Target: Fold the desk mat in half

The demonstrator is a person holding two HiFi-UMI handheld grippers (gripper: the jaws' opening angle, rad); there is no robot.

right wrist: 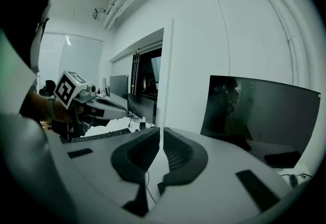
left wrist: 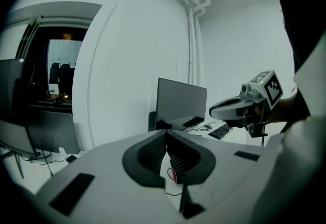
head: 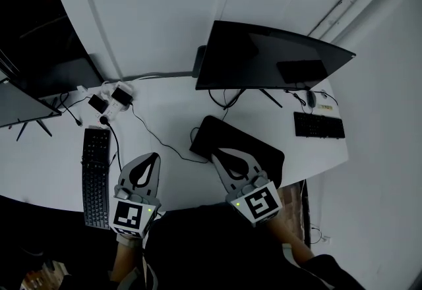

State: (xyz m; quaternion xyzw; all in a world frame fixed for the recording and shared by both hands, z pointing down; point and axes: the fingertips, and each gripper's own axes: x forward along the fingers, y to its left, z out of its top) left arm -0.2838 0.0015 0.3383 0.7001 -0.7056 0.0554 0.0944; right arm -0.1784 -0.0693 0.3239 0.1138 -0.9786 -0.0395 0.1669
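Observation:
The black desk mat (head: 264,150) lies on the white desk (head: 165,104) in front of the monitor, and its near edge reaches the desk's front edge. Whether it is one layer or doubled I cannot tell. My right gripper (head: 227,153) hovers above the mat's near part, shut, with nothing between its jaws (right wrist: 161,130). The left gripper (head: 153,158) is held above bare desk to the left of the mat, also shut and empty (left wrist: 165,132). Each gripper shows in the other's view: the right gripper (left wrist: 239,108) and the left gripper (right wrist: 97,106).
A dark monitor (head: 270,58) stands behind the mat. A small keyboard (head: 318,126) sits at the right end, a long keyboard (head: 96,176) at the left. A power strip (head: 112,101) with a cable (head: 158,140) lies at the back left, near another screen (head: 20,107).

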